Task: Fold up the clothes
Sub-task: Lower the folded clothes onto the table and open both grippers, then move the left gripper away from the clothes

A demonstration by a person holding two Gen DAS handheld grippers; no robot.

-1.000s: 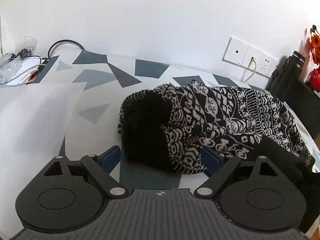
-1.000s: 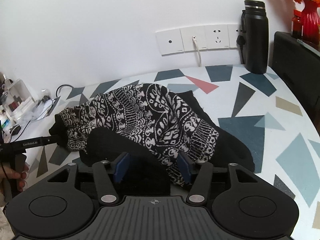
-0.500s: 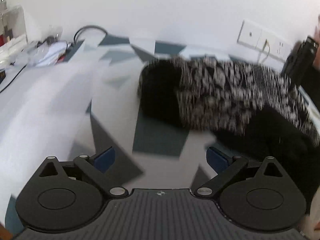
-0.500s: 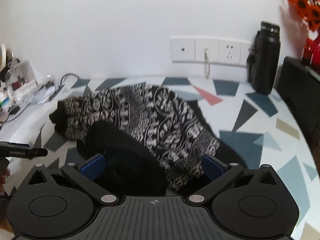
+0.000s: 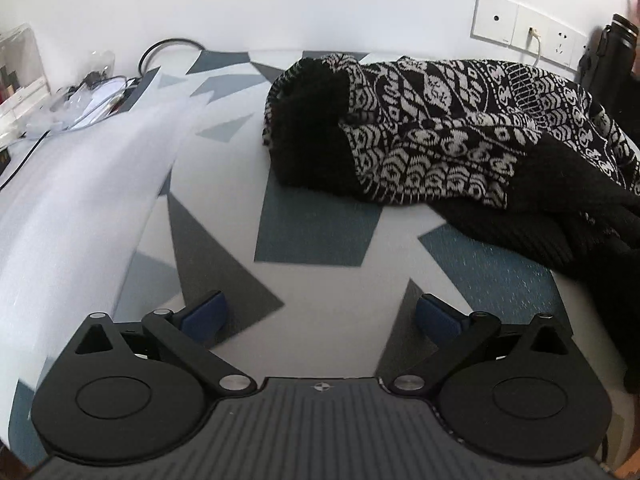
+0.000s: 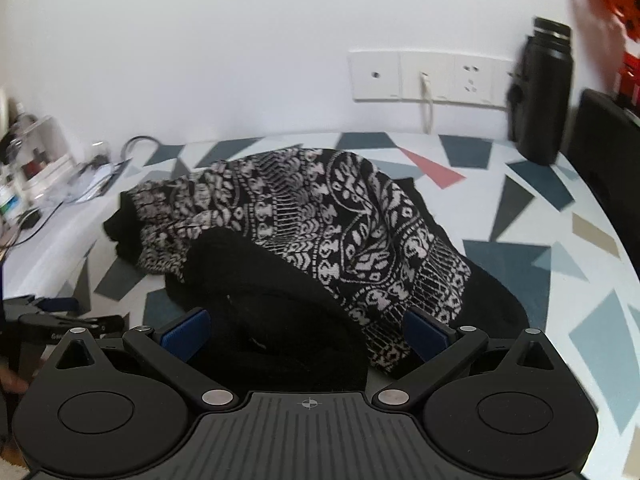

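A black and white patterned knit garment (image 5: 432, 136) lies bunched on the table with its black lining showing. My left gripper (image 5: 320, 316) is open over bare tabletop, well short of the garment's near edge. In the right wrist view the same garment (image 6: 320, 224) fills the middle, and my right gripper (image 6: 306, 332) stands open with a black fold of the cloth lying between its blue pads (image 6: 186, 332), not clamped. The left gripper's tip (image 6: 56, 306) shows at the left edge of that view.
The table (image 5: 312, 232) has a white cover with grey, blue and red shapes. Cables and a clear box (image 5: 20, 68) clutter the far left. Wall sockets (image 6: 428, 76) and a black bottle (image 6: 540, 92) stand at the back right. A black case (image 6: 608, 152) lines the right edge.
Both grippers have opened and let the garment go. The left gripper has pulled back from the cloth toward the near edge; the right one has drawn back a little.
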